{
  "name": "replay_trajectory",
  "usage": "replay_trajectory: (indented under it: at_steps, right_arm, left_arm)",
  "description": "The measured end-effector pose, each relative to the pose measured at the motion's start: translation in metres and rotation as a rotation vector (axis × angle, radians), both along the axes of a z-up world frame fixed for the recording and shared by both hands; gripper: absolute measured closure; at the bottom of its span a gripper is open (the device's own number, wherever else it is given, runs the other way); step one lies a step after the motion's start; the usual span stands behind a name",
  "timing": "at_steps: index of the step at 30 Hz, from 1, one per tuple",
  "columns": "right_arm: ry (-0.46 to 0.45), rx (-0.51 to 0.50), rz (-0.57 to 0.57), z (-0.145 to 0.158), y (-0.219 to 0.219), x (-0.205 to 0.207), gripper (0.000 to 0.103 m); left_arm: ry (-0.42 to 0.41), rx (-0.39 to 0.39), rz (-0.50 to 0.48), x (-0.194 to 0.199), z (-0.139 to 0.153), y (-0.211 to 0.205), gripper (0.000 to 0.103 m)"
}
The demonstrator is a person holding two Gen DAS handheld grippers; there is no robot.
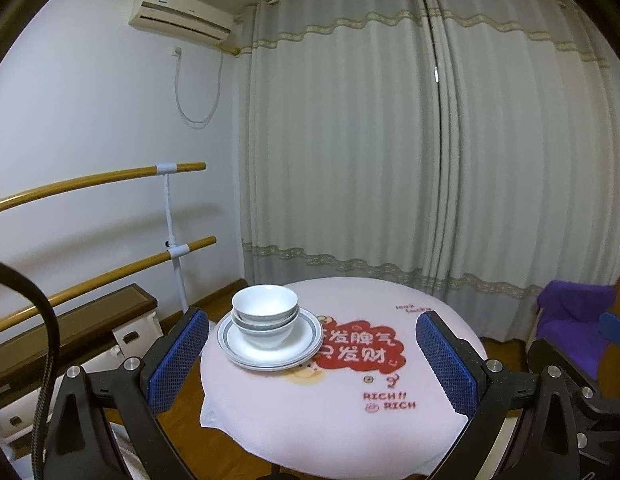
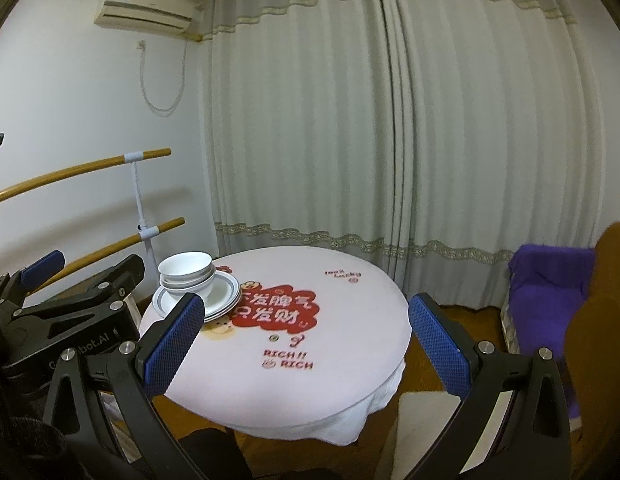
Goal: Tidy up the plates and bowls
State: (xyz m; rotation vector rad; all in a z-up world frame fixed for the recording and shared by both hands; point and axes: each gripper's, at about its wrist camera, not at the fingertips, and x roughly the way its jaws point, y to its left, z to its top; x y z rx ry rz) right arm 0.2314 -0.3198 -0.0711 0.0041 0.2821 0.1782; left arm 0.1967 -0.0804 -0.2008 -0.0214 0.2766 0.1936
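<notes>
White bowls sit nested on a stack of grey-rimmed plates at the left edge of a round table draped in a pale cloth printed with a red cartoon design, seen at centre frame in the left wrist view. The left gripper hangs above the near side of the table with its blue-padded fingers spread wide and nothing between them. In the right wrist view the right gripper is likewise wide open and empty, with the stacked dishes just beyond its left fingertip in the left middle of the frame. Pale curtains fill the background; an air conditioner sits upper left, and a purple cloth lies at the right edge.
</notes>
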Motion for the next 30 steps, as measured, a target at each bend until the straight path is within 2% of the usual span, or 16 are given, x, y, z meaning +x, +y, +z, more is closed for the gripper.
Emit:
replay_trajectory:
  at_steps: [18, 24, 30]
  right_arm:
    - [0.048, -0.038, 0.096, 0.042, -0.053, 0.103, 0.000]
    - [0.071, -0.040, 0.132, 0.054, -0.056, 0.132, 0.000]
    - [0.077, -0.057, 0.156, 0.062, -0.052, 0.146, 0.000]
  left_arm:
    - [0.079, 0.035, 0.079, 0.130, 0.067, -0.088, 0.001]
    - [0.086, 0.017, 0.108, 0.163, 0.082, -0.100, 0.001]
    - [0.091, 0.003, 0.133, 0.176, 0.089, -0.099, 0.001]
